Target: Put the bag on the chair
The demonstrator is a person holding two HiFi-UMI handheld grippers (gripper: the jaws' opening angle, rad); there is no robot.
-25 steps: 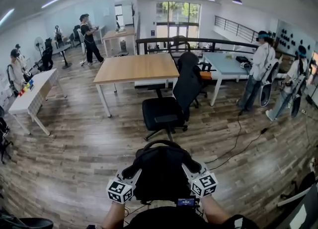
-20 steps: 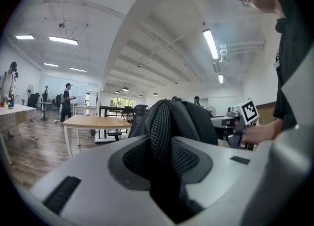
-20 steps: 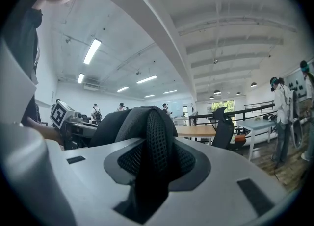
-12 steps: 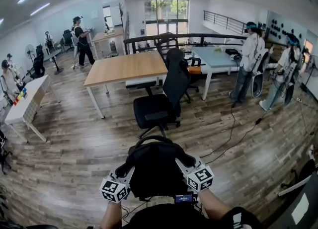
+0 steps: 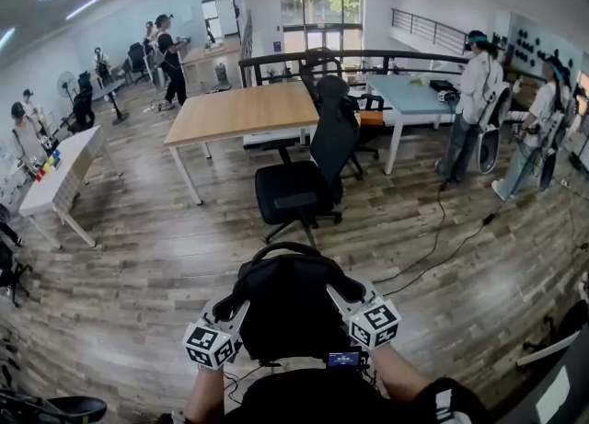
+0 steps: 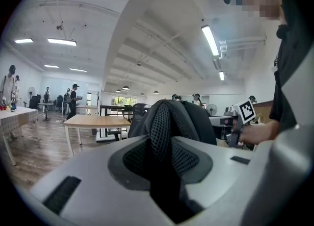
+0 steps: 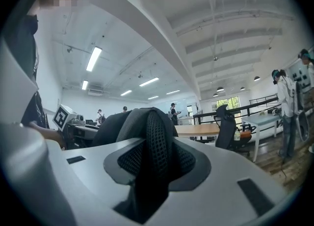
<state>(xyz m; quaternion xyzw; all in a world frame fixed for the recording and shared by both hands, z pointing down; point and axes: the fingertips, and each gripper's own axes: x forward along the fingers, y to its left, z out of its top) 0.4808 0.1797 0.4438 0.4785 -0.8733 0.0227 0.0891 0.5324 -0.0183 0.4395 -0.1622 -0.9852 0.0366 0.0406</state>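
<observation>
Bag (image 5: 290, 316) held up before the chair (image 5: 296, 190), well apart, left gripper (image 5: 230, 307) pinching its left strap (image 6: 162, 124), right gripper (image 5: 342, 291) pinching its right strap (image 7: 154, 134)

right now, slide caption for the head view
Left hand-held gripper and right hand-held gripper hold a black bag before the chair.

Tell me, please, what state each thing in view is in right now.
bag: held up between both grippers, not yet on the chair.
left gripper: shut on the bag.
right gripper: shut on the bag.
chair: upright beside the wooden table, nothing on its seat.
</observation>
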